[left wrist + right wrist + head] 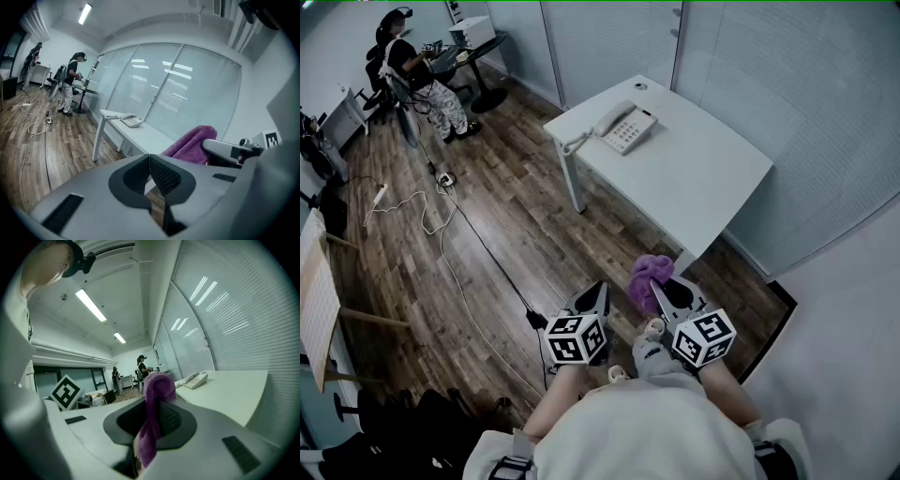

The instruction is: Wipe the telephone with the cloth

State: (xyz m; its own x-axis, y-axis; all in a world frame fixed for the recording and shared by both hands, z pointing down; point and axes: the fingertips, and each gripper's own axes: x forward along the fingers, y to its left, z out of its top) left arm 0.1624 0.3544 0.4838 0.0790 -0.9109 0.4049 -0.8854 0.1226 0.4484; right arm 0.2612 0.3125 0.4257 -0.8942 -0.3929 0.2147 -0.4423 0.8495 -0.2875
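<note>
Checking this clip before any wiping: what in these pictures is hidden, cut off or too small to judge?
1. Keys and dirt on the white corded desk telephone: too small in every view.
2. Lower end of the purple terry cloth: right gripper view, it vanishes between the right tool's shut jaws.
3. Wall-side legs of the white rectangular desk: head view, hidden under its top.

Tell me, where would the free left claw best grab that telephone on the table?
Probably the handset, a narrow raised bar lying along the telephone's edge, slim enough for the left claw, now shut, once opened. Come from above, across its width; the telephone as a whole looks too wide.
</note>
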